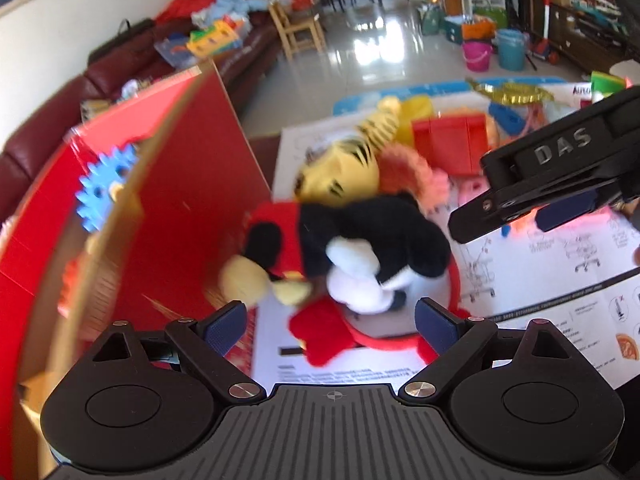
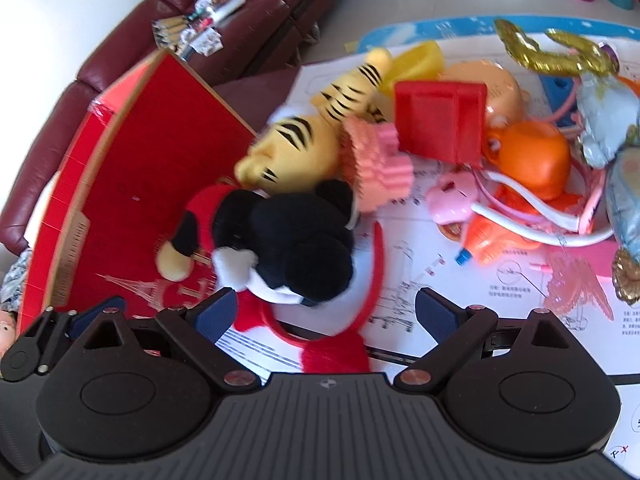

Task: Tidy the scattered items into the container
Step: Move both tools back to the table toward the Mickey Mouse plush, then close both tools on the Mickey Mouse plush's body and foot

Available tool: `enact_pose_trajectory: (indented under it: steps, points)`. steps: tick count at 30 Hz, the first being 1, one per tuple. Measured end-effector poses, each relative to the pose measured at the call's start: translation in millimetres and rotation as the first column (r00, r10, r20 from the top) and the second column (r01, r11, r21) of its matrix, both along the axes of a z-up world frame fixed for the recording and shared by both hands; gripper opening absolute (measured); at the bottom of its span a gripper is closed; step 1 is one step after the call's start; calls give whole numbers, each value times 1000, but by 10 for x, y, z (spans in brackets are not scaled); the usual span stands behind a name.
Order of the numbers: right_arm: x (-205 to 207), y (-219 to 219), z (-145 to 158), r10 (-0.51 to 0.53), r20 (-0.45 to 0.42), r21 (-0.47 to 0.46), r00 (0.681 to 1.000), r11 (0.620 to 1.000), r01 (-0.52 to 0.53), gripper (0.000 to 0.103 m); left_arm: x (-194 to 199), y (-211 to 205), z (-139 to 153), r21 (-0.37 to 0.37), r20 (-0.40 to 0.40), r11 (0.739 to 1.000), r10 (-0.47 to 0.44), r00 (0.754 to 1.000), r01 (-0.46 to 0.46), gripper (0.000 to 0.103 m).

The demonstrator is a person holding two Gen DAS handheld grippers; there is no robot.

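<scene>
A black, red and white mouse plush (image 1: 372, 232) (image 2: 288, 240) lies on a white printed sheet (image 2: 460, 280), against the raised flap of a red cardboard box (image 1: 188, 200) (image 2: 132, 184). Behind it rests a yellow striped tiger plush (image 1: 340, 172) (image 2: 296, 152). A red headband with bows (image 1: 324, 336) (image 2: 336, 354) curls under the mouse. My left gripper (image 1: 330, 328) (image 2: 60, 332) is open just short of the mouse and headband. My right gripper (image 2: 326, 314) (image 1: 516, 220) is also open, with the mouse just beyond its fingers. Nothing is held.
A blue gear toy (image 1: 106, 184) sits inside the box. To the right lie a red plastic block (image 2: 440, 120), a pink knitted piece (image 2: 376, 164), an orange toy (image 2: 532, 156), a pink pig (image 2: 452, 196) and gold foil (image 2: 560, 52). A maroon sofa (image 2: 224, 40) runs behind.
</scene>
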State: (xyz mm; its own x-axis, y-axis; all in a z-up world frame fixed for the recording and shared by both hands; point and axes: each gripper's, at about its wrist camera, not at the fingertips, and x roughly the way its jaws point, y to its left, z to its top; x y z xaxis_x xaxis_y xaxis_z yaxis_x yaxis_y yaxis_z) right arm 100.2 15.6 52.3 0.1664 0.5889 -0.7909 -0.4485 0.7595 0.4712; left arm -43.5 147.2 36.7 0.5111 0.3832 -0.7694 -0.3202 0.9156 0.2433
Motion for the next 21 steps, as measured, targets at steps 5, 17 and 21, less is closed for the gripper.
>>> enact_pose_trajectory:
  steps: [5,17,21]
  points:
    - [25,-24,-259,-18,-21,-67,1000,998,16,96,137,144,-384,-24,-29,998,64,998,-65,94]
    - [89,30,-588,-8,9,-166,1000,986,9,96,279,274,-931,-54,-92,996,64,994,-69,81]
    - [74,48,-598,18,44,-165,999,986,-11,91,276,270,-948,-116,-95,991,49,994,-60,76]
